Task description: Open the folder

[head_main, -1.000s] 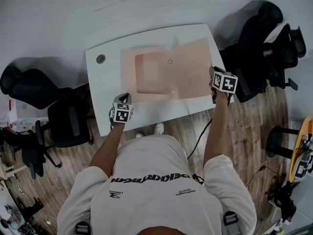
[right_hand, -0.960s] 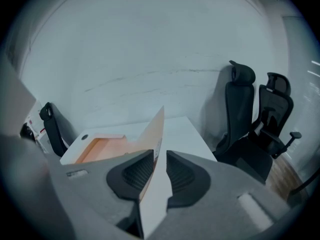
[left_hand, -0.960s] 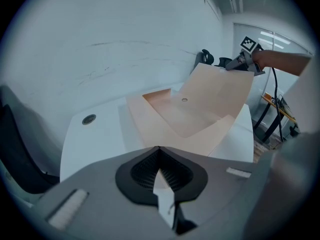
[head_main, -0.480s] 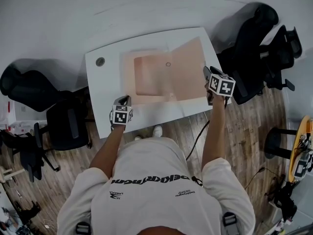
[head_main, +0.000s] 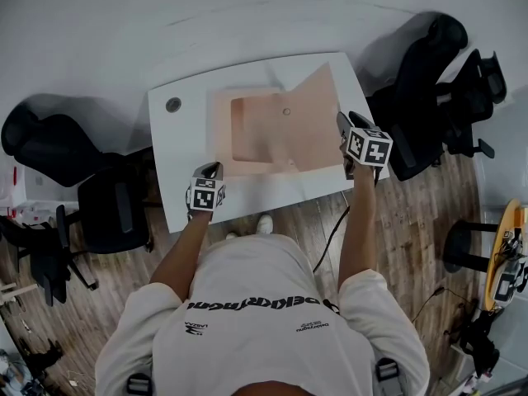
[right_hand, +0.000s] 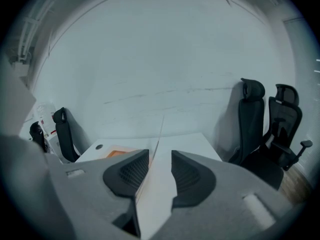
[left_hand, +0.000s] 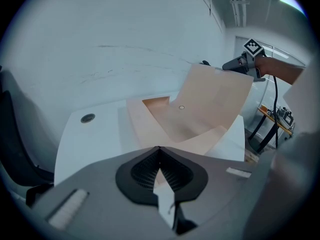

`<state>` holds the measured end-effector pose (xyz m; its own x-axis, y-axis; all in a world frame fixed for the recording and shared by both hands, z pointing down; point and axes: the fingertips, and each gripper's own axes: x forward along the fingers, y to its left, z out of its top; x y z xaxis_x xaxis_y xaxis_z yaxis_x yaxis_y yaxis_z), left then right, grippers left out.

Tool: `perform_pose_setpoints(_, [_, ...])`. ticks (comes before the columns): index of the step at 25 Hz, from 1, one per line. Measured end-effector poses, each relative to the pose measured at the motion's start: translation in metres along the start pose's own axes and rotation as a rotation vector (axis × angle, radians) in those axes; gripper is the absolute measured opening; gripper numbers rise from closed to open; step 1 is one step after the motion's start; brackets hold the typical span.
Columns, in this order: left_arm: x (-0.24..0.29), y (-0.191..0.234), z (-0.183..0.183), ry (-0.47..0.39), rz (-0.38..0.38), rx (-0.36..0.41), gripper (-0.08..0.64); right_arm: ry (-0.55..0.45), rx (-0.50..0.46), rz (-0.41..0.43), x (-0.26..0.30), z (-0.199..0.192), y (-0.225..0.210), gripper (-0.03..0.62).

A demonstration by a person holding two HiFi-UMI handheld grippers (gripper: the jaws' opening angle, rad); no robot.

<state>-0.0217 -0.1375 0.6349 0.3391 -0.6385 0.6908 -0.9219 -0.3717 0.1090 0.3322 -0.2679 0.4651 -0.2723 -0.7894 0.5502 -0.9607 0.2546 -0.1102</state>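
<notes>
Left tongs (left_hand: 159,151) sit pinched together on the near-left edge of the folder (head_main: 272,130), which lies centre-frame on the white counter (head_main: 177,180). Right tongs (right_hand: 160,159) have just been opening: pads apart, with the lifted cover (head_main: 318,122) edge-on between them at the folder's right.

A white table (head_main: 175,159) stands on wood floor (head_main: 417,229) between black office chairs (head_main: 425,97).

Reads as an office or lab workroom: white desk (head_main: 177,163) with a round cable grommet (head_main: 173,104), black swivel chairs (head_main: 429,97) pushed around it, wood-plank floor (head_main: 412,221), bare pale wall (head_main: 247,15), a loose cable (head_main: 334,238), cluttered equipment (head_main: 505,275) at the right edge.
</notes>
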Motion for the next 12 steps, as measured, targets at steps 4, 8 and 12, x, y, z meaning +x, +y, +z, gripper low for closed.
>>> perform_pose_setpoints(4, [-0.005,-0.001,0.004,-0.019,-0.006,0.008,-0.006,-0.029,-0.01,0.009,-0.004,0.01,0.012,0.141])
perform_pose_setpoints(8, [-0.011,-0.006,0.007,-0.038,-0.014,0.015,-0.006,-0.045,-0.02,0.015,-0.011,0.015,0.023,0.141])
perform_pose_setpoints(12, [-0.018,-0.01,0.016,-0.069,-0.024,0.016,-0.006,-0.07,-0.03,0.021,-0.02,0.024,0.034,0.141])
